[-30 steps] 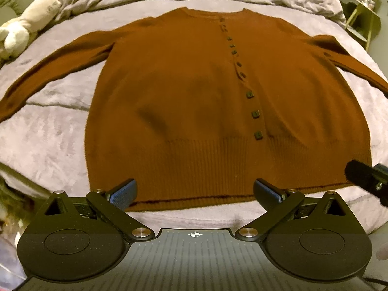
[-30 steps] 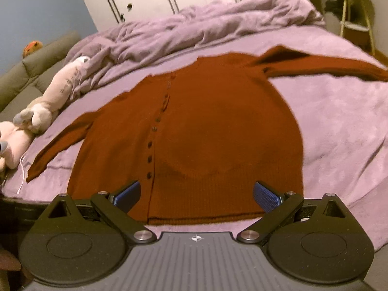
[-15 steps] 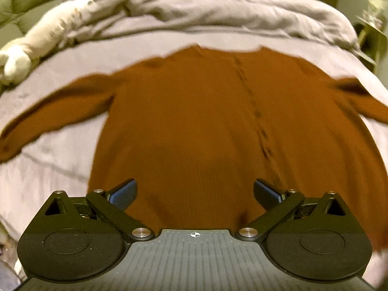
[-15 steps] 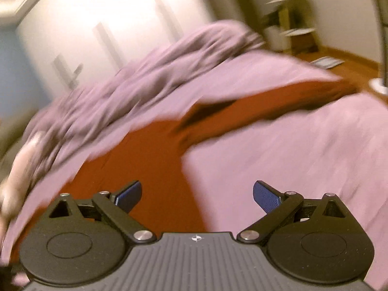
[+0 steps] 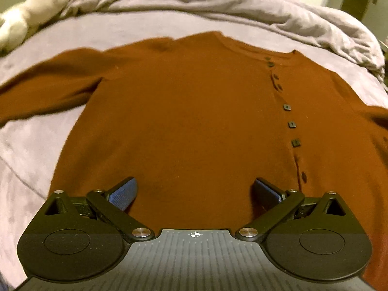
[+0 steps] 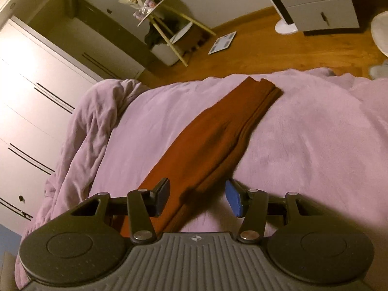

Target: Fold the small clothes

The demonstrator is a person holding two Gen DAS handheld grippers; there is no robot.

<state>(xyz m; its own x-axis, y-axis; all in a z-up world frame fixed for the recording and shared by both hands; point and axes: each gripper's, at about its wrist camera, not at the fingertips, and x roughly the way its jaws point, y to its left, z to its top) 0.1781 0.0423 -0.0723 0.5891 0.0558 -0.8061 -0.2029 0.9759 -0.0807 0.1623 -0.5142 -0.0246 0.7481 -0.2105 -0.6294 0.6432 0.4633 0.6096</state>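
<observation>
A rust-brown buttoned cardigan lies flat on the lilac bed cover, sleeves spread to both sides. My left gripper hovers open over its lower body, nothing between the blue pads. In the right wrist view one sleeve runs away from me toward the bed's far edge, cuff at the far end. My right gripper sits over the near part of that sleeve. Its jaws are closing, the sleeve's edge lies between them, and the pads do not press on it.
A bunched duvet and a pale plush toy lie at the head of the bed. Beyond the bed's edge are wooden floor, a small stand, a white wardrobe and a drawer unit.
The left gripper moved in over the cardigan's body. The right gripper swung right and rolled, now over the right sleeve, and its jaws have narrowed.
</observation>
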